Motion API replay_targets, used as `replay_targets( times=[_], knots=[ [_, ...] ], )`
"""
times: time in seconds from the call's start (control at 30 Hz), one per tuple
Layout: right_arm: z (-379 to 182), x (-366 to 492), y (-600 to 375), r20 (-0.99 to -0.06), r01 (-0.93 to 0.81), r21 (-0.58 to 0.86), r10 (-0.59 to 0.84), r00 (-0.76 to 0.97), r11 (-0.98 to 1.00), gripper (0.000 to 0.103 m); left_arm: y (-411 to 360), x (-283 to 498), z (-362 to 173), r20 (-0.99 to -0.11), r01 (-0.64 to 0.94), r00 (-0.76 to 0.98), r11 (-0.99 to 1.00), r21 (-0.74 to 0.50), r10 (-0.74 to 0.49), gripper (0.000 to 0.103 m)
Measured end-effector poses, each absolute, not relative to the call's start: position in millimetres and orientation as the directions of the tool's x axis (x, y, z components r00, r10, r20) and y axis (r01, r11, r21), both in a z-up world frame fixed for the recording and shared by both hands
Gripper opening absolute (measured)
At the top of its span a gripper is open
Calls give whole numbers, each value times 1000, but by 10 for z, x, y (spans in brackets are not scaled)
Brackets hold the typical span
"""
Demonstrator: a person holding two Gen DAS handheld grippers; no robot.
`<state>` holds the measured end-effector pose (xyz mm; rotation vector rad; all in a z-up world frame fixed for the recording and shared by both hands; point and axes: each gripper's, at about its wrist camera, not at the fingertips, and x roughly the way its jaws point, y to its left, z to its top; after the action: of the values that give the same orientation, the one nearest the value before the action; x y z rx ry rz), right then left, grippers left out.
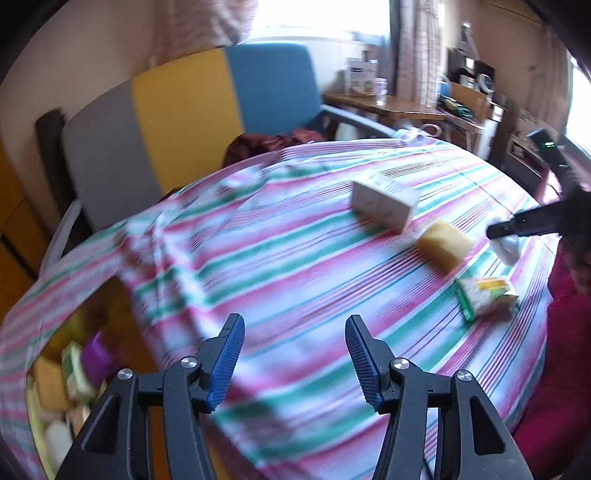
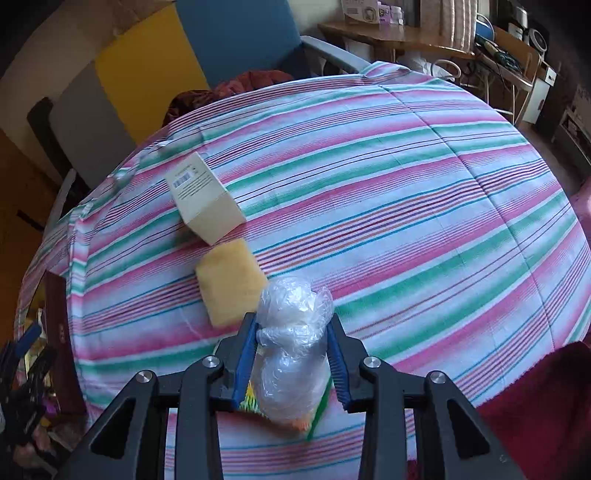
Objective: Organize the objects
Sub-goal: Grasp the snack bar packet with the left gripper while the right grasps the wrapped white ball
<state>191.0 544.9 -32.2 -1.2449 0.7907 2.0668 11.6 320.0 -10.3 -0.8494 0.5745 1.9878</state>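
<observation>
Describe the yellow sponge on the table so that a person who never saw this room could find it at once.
Start at the table under the pink, green and white striped cloth. Near its left side lies a white box with a barcode; the yellow sponge lies just in front of it, toward the camera. It is the only plain yellow, soft-looking block, unlike the clear crumpled plastic bundle beside it.

Setting: a lived-in room of a home. Striped cloth [image 2: 406, 192] spread over the work surface; upholstered chair [image 1: 207, 110] in grey, yellow and blue panels behind it; curtains [image 1: 417, 48] at a bright window; cluttered wooden side table [image 2: 388, 35].
</observation>
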Motion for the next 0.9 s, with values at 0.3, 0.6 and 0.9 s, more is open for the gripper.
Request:
replay_targets(
  times=[0.3, 0.6, 0.9],
  knots=[
    [-126, 2580, 5358, -876, -744, 221, 206, -435, -630, 36, 4054, 793, -159, -741, -993, -114, -89, 74, 661, 58],
    [-173, 2791, 5358, -860, -743, 286, 180, -478, -605, 36, 4638, 1473, -510, -821, -950, 28, 270, 156, 571, 59],
    [-173, 2851, 5443, -845, -736, 317, 174, -506, -598, 36, 4963, 1596, -751, -862, -898, 25, 391, 203, 506, 69]
  ],
)
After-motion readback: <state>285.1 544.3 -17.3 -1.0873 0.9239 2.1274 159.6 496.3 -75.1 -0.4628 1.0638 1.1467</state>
